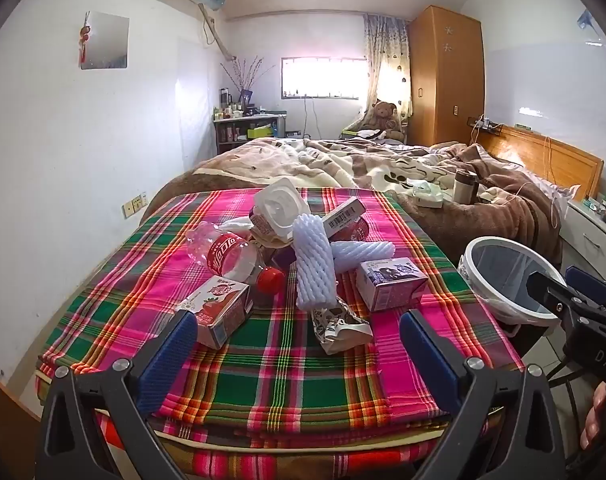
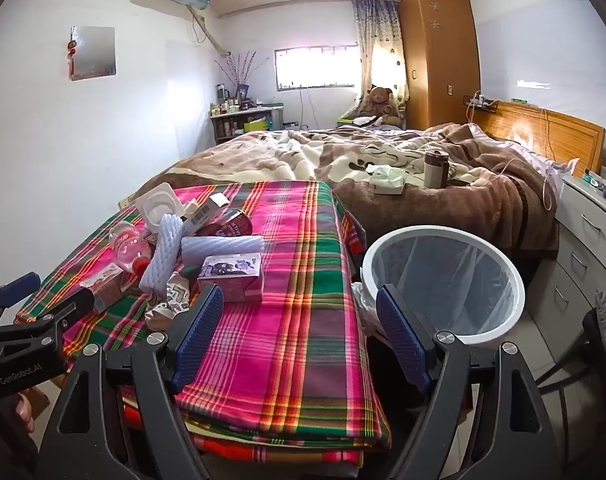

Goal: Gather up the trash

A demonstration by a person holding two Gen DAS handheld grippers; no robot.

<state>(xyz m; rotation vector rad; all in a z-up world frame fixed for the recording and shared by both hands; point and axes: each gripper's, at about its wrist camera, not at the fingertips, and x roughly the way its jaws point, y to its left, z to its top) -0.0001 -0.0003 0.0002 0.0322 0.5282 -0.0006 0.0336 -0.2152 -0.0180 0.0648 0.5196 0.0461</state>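
A pile of trash lies on the plaid cloth (image 1: 287,364): a clear cola bottle (image 1: 231,256) with a red cap, a red drink carton (image 1: 219,308), a purple carton (image 1: 391,282), white foam net sleeves (image 1: 313,264), a white plastic tray (image 1: 279,206) and a crumpled wrapper (image 1: 339,326). The pile also shows in the right wrist view (image 2: 207,248). A white bin (image 2: 443,280) with a clear liner stands right of the cloth. My left gripper (image 1: 297,340) is open and empty, just before the pile. My right gripper (image 2: 299,312) is open and empty, between pile and bin.
Behind the cloth lies a bed with a brown blanket (image 2: 383,152), a thermos (image 2: 435,168) and a tissue pack (image 2: 387,180) on it. A grey drawer unit (image 2: 583,248) stands at the right. A wardrobe (image 2: 439,52) and a shelf (image 2: 243,120) stand at the far wall.
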